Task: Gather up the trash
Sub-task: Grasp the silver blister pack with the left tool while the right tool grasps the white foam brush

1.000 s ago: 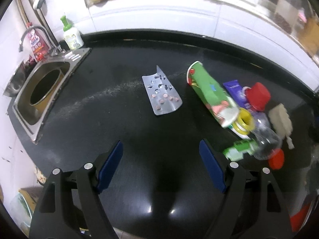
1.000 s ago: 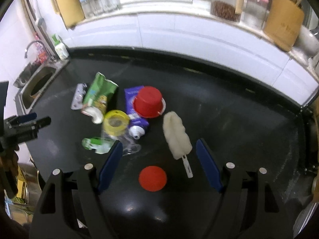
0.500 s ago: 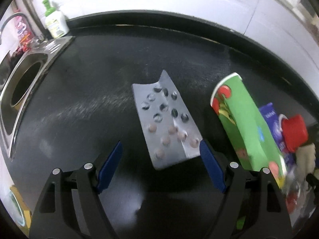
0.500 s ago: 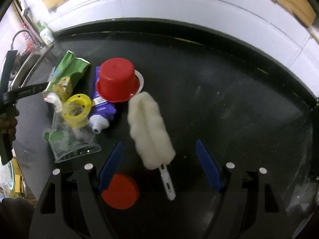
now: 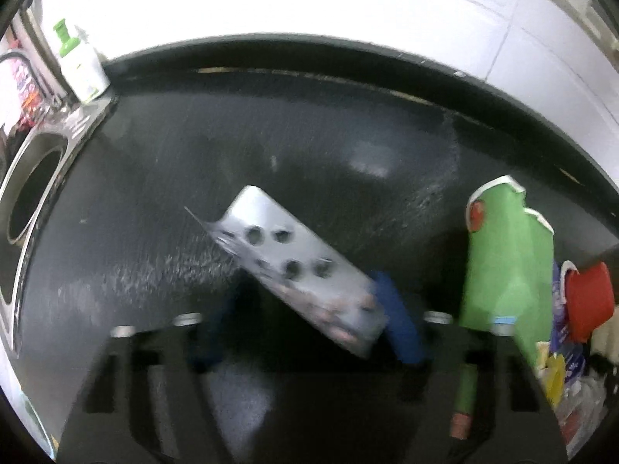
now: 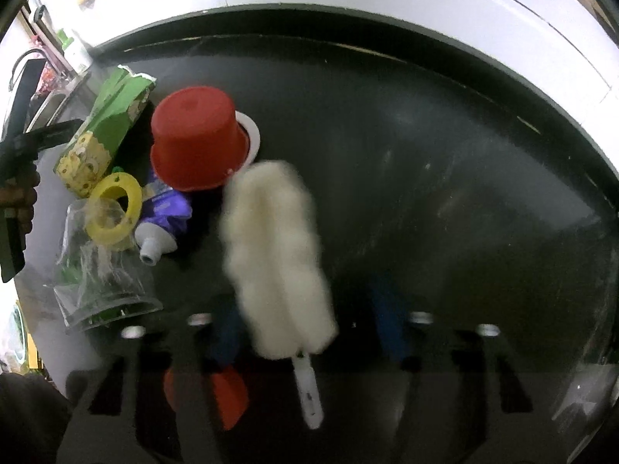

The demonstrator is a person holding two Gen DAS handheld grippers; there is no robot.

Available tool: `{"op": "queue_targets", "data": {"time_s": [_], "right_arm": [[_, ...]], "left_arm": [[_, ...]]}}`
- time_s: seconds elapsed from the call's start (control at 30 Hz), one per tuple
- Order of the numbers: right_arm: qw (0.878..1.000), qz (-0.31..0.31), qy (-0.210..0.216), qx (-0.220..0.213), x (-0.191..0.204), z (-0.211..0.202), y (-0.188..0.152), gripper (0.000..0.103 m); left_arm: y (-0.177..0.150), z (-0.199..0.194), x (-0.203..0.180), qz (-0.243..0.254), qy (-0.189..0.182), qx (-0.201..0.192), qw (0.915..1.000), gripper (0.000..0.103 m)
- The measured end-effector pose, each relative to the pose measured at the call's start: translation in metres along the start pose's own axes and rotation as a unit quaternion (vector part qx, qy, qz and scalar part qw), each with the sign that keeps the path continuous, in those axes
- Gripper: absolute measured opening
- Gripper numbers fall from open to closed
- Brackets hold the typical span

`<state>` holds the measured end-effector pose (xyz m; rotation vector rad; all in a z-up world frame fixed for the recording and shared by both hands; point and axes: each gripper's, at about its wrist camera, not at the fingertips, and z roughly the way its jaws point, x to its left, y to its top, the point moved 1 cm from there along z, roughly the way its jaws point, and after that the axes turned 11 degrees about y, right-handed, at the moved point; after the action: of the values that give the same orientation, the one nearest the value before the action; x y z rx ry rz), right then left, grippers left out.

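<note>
Two grippers are held low over a black countertop [image 5: 348,147]. A white fluffy brush [image 6: 276,255] is straddled by the right gripper [image 6: 309,332], jaws spread, its handle pointed toward the camera. A silver blister pack [image 5: 298,270] lies between the parted fingers of the left gripper [image 5: 305,324], long axis running far-left to near-right; contact cannot be told through blur.
</note>
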<state>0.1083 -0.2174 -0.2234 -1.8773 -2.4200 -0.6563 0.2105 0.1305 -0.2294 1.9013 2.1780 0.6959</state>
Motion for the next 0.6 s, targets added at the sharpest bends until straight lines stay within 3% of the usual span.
{"op": "queue_targets", "data": {"time_s": [0.03, 0.13, 0.2, 0.6], "right_arm": [[1.000, 0.000, 0.000, 0.003, 0.001, 0.000, 0.001, 0.025], [1.000, 0.000, 0.006, 0.002, 0.002, -0.001, 0.000, 0.019], [1.000, 0.005, 0.008, -0.004, 0.002, -0.006, 0.000, 0.018], [0.999, -0.002, 0.009, -0.046, 0.016, -0.039, 0.009, 0.016]], "left_arm": [[0.001, -0.001, 0.000, -0.002, -0.007, 0.000, 1.0000, 0.029], [-0.001, -0.004, 0.001, -0.023, -0.028, 0.008, 0.9993, 0.026], [-0.002, -0.008, 0.000, -0.018, -0.030, 0.003, 0.9994, 0.010], [-0.003, -0.058, 0.012, -0.006, -0.024, -0.036, 0.9990, 0.009]]}}
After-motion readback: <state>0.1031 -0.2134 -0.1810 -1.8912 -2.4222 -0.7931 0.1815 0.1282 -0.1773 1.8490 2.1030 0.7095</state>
